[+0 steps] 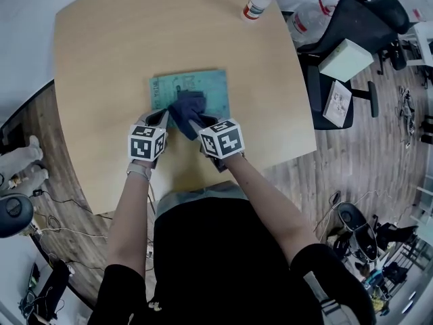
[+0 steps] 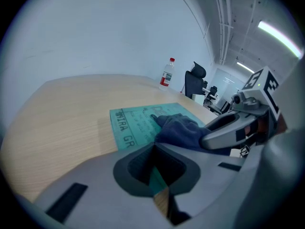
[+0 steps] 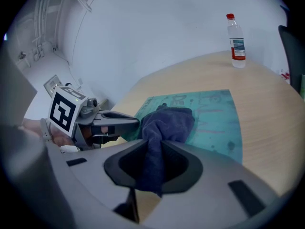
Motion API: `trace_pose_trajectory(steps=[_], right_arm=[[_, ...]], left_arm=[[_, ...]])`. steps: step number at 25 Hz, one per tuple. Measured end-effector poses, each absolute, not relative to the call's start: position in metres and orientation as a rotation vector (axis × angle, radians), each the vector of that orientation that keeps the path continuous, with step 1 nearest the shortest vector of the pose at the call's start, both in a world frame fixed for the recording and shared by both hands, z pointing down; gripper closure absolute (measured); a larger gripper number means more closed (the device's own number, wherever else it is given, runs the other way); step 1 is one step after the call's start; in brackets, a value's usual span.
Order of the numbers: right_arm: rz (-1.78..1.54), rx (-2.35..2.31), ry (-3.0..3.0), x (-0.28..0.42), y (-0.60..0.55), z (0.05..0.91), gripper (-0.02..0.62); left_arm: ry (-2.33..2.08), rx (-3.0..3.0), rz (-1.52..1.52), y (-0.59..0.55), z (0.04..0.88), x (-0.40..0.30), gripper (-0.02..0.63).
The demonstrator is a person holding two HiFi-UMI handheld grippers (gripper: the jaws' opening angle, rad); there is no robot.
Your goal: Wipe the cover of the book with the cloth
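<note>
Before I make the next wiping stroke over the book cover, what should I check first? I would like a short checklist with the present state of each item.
1. Cloth is gripped by the right gripper: ok, its jaws are shut on the cloth.
2. Cloth lies on the book cover: ok, on the near left part.
3. Book lies flat on the table: ok.
4. Left gripper steadies the book: cannot tell; its jaws are together at the book's near left corner.
5. Bottle is clear of the stroke: ok, it stands far beyond the book.
</note>
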State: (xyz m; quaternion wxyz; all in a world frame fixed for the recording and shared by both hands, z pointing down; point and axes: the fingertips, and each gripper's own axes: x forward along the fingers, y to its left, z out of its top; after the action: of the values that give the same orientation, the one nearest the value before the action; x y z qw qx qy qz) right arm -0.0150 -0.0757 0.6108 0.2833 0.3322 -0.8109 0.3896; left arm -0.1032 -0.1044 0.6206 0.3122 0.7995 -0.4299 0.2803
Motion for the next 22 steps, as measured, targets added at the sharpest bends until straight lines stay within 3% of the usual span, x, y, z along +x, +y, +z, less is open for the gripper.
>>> trace_pose_trajectory(steps=[9,22], right_arm=[[1.021,0.877,-2.159,-0.014,-0.066,0.61,0.5],[1.018,0.881,-2.139,-0.014,-0.067,0.608,0.502]], left_arm=[[-1.108,2.065,0.576,-0.104,0.616,-0.108,0.586],[-1.187,2.059,0.588,-0.086,0.613,-0.133,0.586]])
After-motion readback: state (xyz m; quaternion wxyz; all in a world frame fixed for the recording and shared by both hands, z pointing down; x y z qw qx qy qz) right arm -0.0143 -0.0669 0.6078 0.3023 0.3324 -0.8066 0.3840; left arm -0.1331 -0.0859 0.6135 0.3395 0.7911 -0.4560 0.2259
